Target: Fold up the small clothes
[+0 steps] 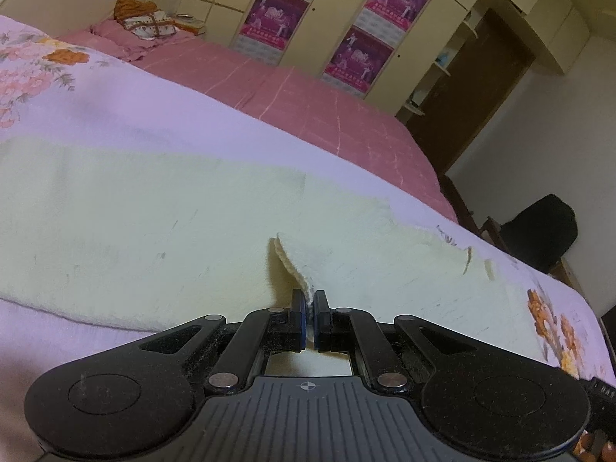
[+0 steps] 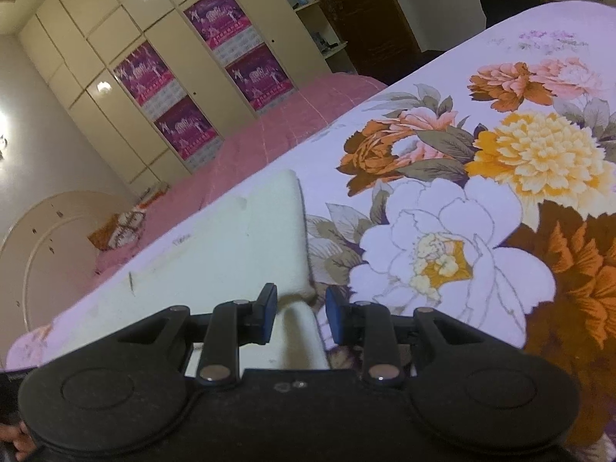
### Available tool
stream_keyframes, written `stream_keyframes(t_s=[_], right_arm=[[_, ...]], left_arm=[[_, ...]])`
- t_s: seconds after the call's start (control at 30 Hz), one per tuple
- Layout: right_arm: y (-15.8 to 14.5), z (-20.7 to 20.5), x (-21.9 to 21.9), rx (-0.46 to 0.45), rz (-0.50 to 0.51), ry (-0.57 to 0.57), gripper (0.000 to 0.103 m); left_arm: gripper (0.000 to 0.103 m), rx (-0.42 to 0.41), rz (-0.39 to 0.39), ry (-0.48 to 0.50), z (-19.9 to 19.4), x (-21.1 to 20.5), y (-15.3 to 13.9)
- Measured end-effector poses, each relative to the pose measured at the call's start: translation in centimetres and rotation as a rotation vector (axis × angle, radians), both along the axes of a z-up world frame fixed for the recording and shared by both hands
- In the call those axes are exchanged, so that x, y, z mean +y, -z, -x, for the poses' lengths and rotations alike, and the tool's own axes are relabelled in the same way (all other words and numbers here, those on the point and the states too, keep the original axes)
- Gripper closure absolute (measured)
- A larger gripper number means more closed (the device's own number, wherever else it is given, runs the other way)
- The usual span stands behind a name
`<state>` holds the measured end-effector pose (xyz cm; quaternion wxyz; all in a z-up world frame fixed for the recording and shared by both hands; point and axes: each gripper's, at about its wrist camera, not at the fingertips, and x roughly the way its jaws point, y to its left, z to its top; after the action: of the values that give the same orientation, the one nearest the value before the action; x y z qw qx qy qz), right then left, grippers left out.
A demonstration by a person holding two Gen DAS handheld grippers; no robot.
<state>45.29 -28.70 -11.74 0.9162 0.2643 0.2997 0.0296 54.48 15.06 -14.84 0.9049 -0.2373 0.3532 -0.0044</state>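
Left wrist view, item one: bed with floral sheet [image 1: 115,123], lilac ground, pink quilt [image 1: 292,107] beyond it, wardrobe [image 1: 338,11] behind.

Item two: cream garment [image 1: 134,211], laid flat on the floral sheet, long axis running across the view from far left to far right, frayed edge toward the right end. It lies directly ahead of both tools.

Item three: left gripper [image 1: 310,308], jaws pressed nearly together on a raised flap of the cream garment, which stands up as a small peak just ahead of the pads. This tool already has the cloth.

Item four, right wrist view: right gripper [image 2: 301,310], jaws parted with a clear gap, straddling a corner of the cream garment [image 2: 238,238] without visibly pinching it; the garment's edge runs away forward and left, floral sheet [image 2: 462,200] to the right.

Judgement: the coming fold likely turns on the right tool closing on that corner, then both lifting across the short axis.

Containers: none seen; wardrobe doors closed, open shelves [image 2: 308,4] too small to read.
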Motion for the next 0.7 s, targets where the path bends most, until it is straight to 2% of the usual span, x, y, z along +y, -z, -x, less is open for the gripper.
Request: stream_keyframes(t_s=[0.13, 0.17, 0.2, 0.23, 0.37, 0.6, 0.7], right_arm=[[0.3, -1.1, -0.5, -0.004, -0.036, 0.009, 0.077], [0.5, -1.6, -0.5, 0.009, -0.033, 0.006, 0.079], [0.8, -2.0, -0.4, 0.025, -0.024, -0.003, 0.09], [1.0, -2.3, -0.3, 0.038, -0.004, -0.014, 0.093], [1.1, -2.5, 0.3, 0.039, 0.063, -0.041, 0.093], [1.2, -2.4, 0.2, 0.04, 0.07, -0.046, 0.093], [1.2, -2.4, 0.4, 0.043, 0.075, -0.042, 0.094]], left_arm=[[0.1, 0.011, -0.006, 0.0, 0.1, 0.2, 0.4], [0.1, 0.007, -0.012, 0.001, 0.1, 0.1, 0.3], [0.1, 0.001, -0.024, 0.004, 0.1, 0.0, 0.2], [0.1, 0.002, -0.035, 0.008, 0.1, -0.2, 0.1], [0.1, 0.019, -0.057, 0.014, -0.2, -0.5, 0.6], [0.099, 0.033, -0.073, 0.017, -0.3, -0.7, 0.7], [0.097, 0.03, -0.131, 0.026, -0.4, -1.2, 0.6]])
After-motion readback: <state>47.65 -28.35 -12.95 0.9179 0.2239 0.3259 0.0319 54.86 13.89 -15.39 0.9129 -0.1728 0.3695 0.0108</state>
